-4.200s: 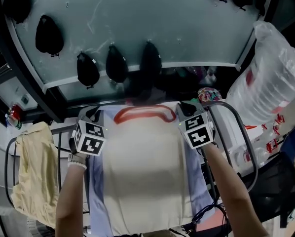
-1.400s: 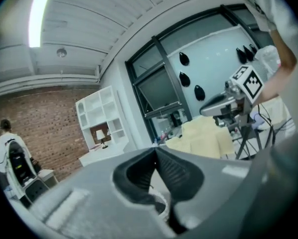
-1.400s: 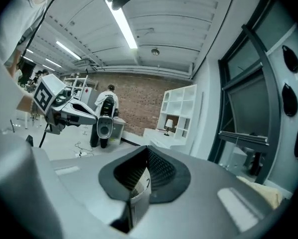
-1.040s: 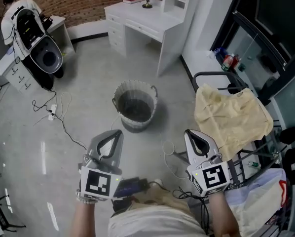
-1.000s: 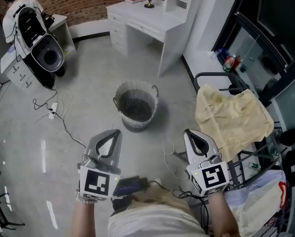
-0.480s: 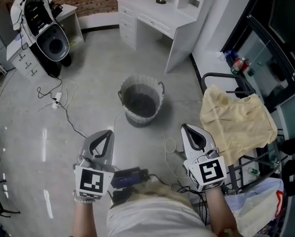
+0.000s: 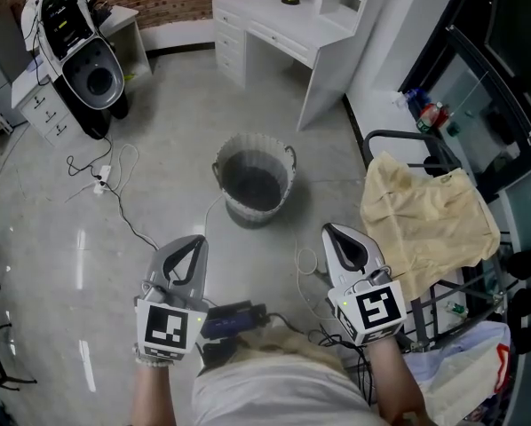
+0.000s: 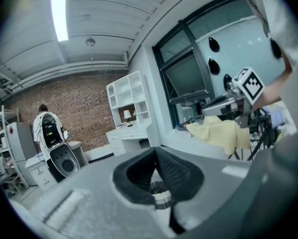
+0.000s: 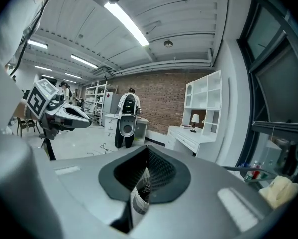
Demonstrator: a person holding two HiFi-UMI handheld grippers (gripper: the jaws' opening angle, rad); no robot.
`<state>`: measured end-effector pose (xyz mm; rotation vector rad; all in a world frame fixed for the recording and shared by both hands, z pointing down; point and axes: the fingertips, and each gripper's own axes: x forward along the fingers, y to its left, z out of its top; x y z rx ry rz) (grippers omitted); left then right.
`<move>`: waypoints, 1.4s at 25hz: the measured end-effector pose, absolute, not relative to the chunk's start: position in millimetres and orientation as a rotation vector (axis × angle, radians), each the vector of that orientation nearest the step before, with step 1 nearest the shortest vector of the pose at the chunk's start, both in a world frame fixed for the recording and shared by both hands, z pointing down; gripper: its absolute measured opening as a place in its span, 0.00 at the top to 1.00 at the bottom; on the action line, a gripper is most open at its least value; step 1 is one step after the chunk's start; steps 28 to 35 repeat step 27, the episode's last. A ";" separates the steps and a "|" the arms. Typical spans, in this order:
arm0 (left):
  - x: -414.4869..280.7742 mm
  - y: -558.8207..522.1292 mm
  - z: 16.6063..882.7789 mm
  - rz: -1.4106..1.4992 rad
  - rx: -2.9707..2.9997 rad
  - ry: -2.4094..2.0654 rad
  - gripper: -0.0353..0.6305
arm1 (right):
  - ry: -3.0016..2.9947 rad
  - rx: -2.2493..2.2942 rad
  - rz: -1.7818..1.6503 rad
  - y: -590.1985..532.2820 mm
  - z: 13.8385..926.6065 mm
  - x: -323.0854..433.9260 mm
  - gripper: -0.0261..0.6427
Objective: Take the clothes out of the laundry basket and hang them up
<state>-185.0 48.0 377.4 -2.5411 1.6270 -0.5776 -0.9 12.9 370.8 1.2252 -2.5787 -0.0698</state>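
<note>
Grey laundry basket (image 7: 254,177) stands on the floor ahead, well apart from both claws. Left claw (image 7: 193,245) and right claw (image 7: 335,234): fully closed, empty. Yellow garment (image 7: 430,220) drapes the rack (image 7: 383,135). Likely hazard: loose floor cables (image 7: 114,204) catching a foot on approach.

Laundry basket (image 7: 254,180), centre of the head view: interior dark, contents not determinable. Drying rack (image 7: 385,134), at 3 o'clock of the basket: largely covered by the yellow garment (image 7: 425,220), with its lower frame lost among clutter. Plastic bag (image 7: 465,375), at 5 o'clock: cut off by the picture's edge. Bottles (image 7: 425,112), at 2 o'clock: labels too small to read. Both gripper views: a striped sliver in the central gap cannot be identified.
</note>
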 end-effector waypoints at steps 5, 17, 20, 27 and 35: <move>-182.3 45.6 380.4 -0.579 -2.551 1.625 0.96 | -2.580 1.214 -0.071 11.5 373.4 -2.0 0.95; -172.8 45.4 385.0 -0.586 -2.573 1.616 0.96 | -2.584 1.191 -0.061 10.9 378.7 -4.8 0.95; -172.2 44.8 385.0 -0.599 -2.567 1.606 0.96 | -2.582 1.190 -0.056 10.0 379.3 -4.4 0.95; -172.5 47.2 389.5 -0.593 -2.580 1.631 0.96 | -2.580 1.182 -0.054 11.0 385.5 -4.2 0.95; -172.5 47.2 389.5 -0.593 -2.580 1.631 0.96 | -2.580 1.182 -0.054 11.0 385.5 -4.2 0.95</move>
